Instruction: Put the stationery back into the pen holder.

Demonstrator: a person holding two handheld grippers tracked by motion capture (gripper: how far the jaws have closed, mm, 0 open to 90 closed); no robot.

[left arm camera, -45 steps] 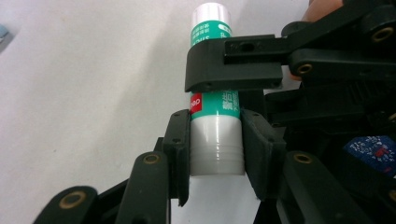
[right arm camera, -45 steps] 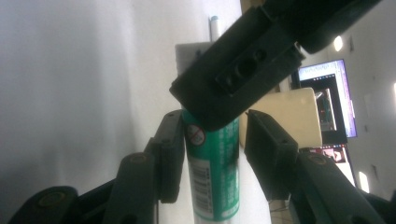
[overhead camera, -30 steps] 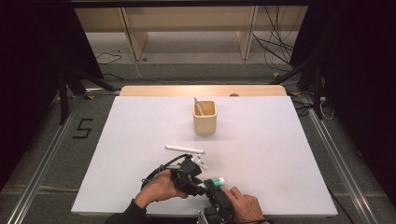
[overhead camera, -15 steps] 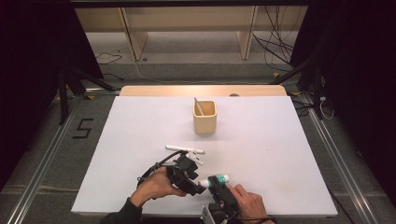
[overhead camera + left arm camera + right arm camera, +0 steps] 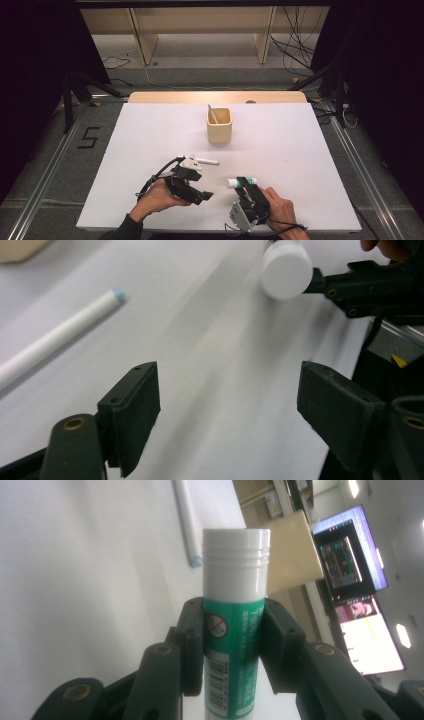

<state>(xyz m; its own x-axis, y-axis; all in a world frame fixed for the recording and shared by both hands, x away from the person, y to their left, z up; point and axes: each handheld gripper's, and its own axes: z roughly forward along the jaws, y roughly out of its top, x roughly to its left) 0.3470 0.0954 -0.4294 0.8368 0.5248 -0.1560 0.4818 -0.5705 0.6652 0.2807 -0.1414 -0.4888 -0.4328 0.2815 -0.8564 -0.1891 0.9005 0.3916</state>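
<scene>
Two hand-held tongs near the white tabletop's (image 5: 300,150) front edge.
Right tongs (image 5: 232,630) pinch a green-and-white glue stick (image 5: 234,630); left tongs (image 5: 230,405), just opening, spread empty.

Glue stick (image 5: 234,645) base cut off by frame edge — label text unreadable.

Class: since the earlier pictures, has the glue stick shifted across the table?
Yes. Clamped in the right gripper, the glue stick has shifted rightward, farther from the white pen lying on the table.
</scene>
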